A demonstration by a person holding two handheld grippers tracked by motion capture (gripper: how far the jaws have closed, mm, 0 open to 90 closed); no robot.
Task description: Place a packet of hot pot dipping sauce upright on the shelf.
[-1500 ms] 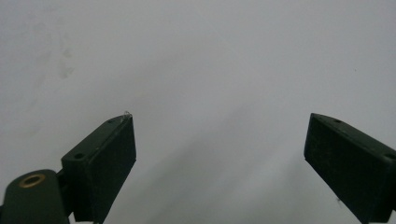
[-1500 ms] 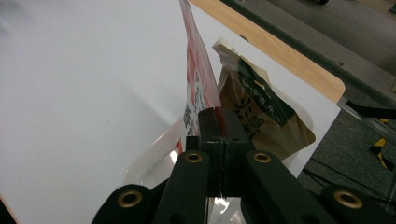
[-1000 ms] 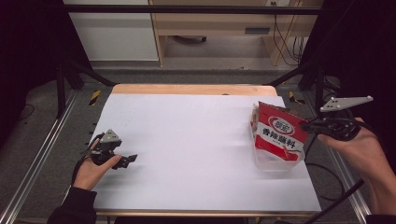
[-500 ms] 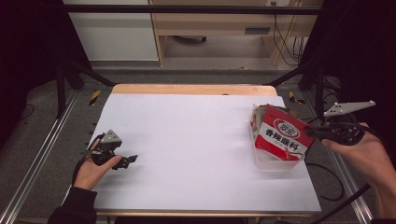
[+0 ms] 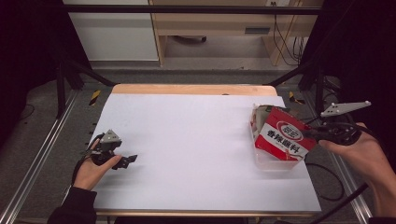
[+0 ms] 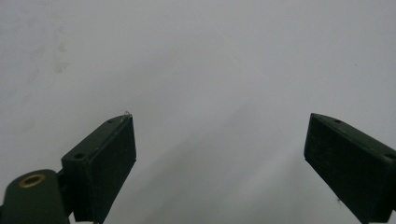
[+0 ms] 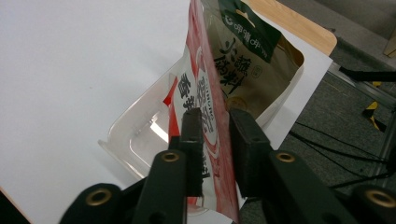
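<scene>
A red and white seasoning packet (image 5: 285, 136) with Chinese print leans tilted over a clear plastic box (image 5: 275, 162) at the table's right side. My right gripper (image 5: 314, 136) is shut on the packet's edge; in the right gripper view its jaws pinch the red packet (image 7: 205, 107) above the clear box (image 7: 140, 144). A tan packet (image 7: 252, 70) stands behind the red one, also seen in the high view as a tan packet (image 5: 259, 113). My left gripper (image 5: 131, 159) rests low on the white table (image 5: 187, 140) at the left, open, with nothing between its fingers (image 6: 105, 158).
The table's wooden far edge (image 5: 191, 88) borders a grey floor with cables (image 5: 327, 168) at the right. A metal rail (image 5: 37, 163) runs along the left side. Shelving (image 5: 210, 28) stands beyond the table.
My right gripper has tipped the red packet further over, its top swinging right and down toward the box. The left hand has not moved.
</scene>
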